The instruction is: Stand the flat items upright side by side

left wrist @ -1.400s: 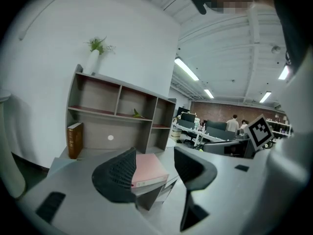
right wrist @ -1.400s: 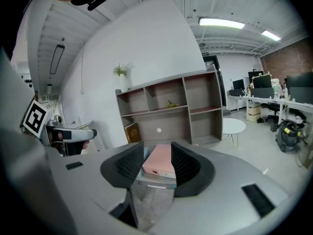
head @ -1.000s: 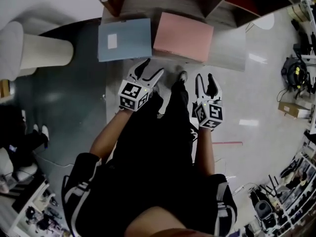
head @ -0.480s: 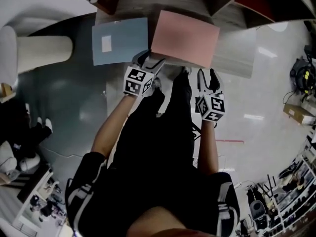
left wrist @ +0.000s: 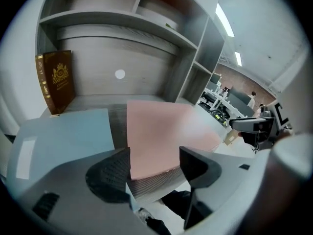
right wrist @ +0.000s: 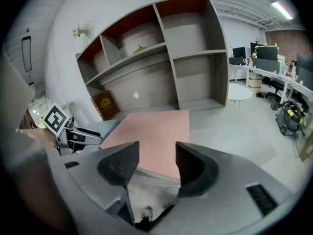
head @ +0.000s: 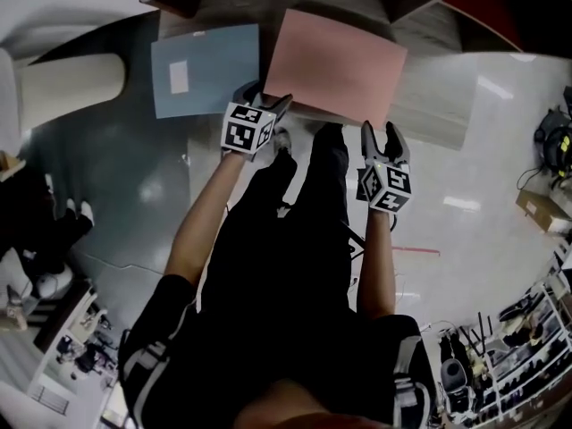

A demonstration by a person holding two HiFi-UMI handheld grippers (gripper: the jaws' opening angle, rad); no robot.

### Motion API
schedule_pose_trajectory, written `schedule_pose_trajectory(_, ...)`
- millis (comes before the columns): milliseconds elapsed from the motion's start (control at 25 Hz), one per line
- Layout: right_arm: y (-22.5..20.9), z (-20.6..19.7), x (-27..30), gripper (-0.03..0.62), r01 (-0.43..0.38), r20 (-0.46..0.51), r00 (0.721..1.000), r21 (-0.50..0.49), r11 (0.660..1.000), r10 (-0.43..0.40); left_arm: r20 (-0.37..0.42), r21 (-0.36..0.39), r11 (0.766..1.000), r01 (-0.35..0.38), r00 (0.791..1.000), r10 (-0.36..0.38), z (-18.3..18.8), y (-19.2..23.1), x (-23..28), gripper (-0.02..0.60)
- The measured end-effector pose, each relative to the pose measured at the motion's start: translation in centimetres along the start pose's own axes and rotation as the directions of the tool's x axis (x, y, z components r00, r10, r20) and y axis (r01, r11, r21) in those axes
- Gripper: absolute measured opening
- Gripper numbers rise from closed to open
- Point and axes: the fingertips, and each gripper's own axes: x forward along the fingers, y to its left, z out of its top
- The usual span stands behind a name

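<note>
A pink flat board and a blue flat board lie side by side on the low grey shelf base. A brown book stands upright at the back left. My left gripper is at the pink board's near left corner. The corner shows between its pads, which do not press on it. My right gripper hovers just short of the pink board's near right edge, nothing gripped. Both sets of jaws have just been opening.
An open shelving unit rises behind the boards. The person's legs and shoes stand right before the base. A white cylinder lies at the left. Desks and a round white table are at the right.
Both grippers have moved forward and down to the pink board's near edge, and their jaws stand wider. The boards have not moved.
</note>
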Motion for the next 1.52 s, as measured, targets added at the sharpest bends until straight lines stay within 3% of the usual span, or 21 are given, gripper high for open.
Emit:
schedule_pose_trajectory(280,-1.4,-1.5,1.9,0.265,0.006,-0.056,0.998,0.009,1.0,-0.005,-0.064,-0.064,0.998,-0.01,0.998,0.005,-0.6,0.8,1.7,0.307)
schedule_pose_trajectory(600,-2.5,-3.0,2.7,0.273,0.002,-0.097,0.995,0.02,1.0,0.0,-0.109,-0.067,0.996,-0.059,0.993,0.052,-1.0,1.5,2.5,0.321)
schedule_pose_trajectory(760,-2.5,-3.5,3.3,0.276,-0.02,-0.119,0.993,0.03,0.999,0.023,-0.132,-0.097,0.994,-0.046,0.991,0.033,-1.4,1.4,2.9,0.325)
schedule_pose_trajectory(1120,-2.6,-4.5,3.9,0.282,-0.052,-0.155,0.986,0.072,0.996,0.063,-0.172,-0.079,0.997,-0.014,0.985,0.0,-2.1,0.2,2.9,0.327)
schedule_pose_trajectory(1520,-4.8,-4.8,3.9,0.287,0.013,-0.147,0.989,0.108,0.994,0.003,-0.177,-0.072,0.997,0.01,0.984,-0.023,-2.3,-0.4,3.0,0.327)
